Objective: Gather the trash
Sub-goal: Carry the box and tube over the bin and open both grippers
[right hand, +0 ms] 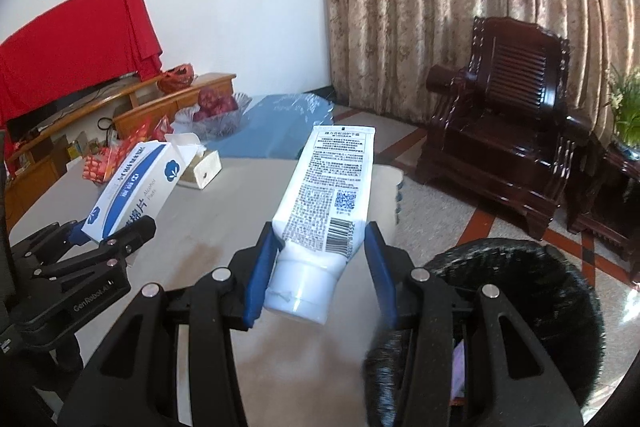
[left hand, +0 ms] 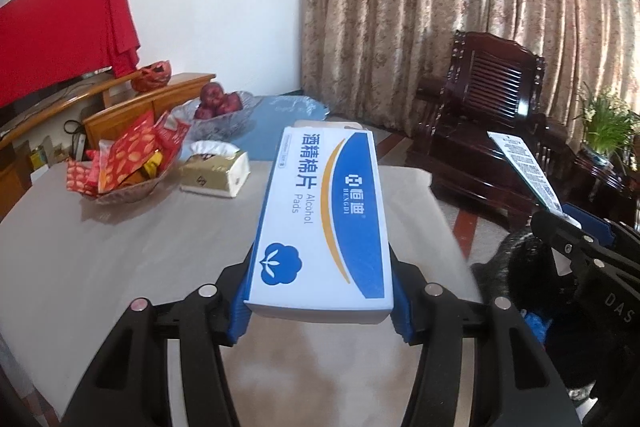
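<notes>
Left wrist view: left hand-held gripper (left hand: 320,301) clamped across the near end of the box (left hand: 324,219) of alcohol pads, blue pads (left hand: 240,311) pressing both long sides. Box held off the bench (left hand: 120,247), sticking out forward and pointing away from the bin (left hand: 516,267), whose dark rim shows low at the right of the box. Right hand-held gripper (left hand: 568,223) just above that rim, carrying a tube (left hand: 524,167). To do this step well: keep the squeeze even, since a thin cardboard box probably buckles or slips if pinched harder on one side; swing the far end round over the bin before tilting.

Right wrist view: right hand-held gripper (right hand: 324,267) closed on the white tube (right hand: 332,195) near its cap end, crimped end pointing away. Black bin (right hand: 520,291) directly right of and below the tube, its mouth partly hidden by the gripper frame. Left hand-held gripper (right hand: 112,231) with the box (right hand: 132,187) on the far side of the tube from the bin. Best handled one at a time: tube first, being nearer the bin; bring it over the opening, then let go; box to wait clear of the rim so the two do not collide.
</notes>
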### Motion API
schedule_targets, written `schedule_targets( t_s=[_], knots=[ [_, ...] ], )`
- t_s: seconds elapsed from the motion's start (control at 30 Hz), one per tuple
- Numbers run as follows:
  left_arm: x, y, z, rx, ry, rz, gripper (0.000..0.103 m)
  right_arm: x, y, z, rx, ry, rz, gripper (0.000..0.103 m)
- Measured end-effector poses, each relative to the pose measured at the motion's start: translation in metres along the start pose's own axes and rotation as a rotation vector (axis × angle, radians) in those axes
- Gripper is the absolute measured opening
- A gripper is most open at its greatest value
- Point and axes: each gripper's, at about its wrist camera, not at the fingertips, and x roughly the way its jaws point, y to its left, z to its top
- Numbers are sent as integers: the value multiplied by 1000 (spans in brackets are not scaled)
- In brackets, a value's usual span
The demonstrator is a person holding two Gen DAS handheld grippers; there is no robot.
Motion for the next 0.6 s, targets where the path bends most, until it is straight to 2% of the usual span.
schedule_targets(
  t_s=[0.27,0.6],
  knots=[
    [-15,-51,9,51,-34,-81,55,-39,-39,0,21,-54,-60,43],
    [-23,-117,12,127,-52,-185,55,-78,-101,-14,65,-84,-176,43]
  ],
)
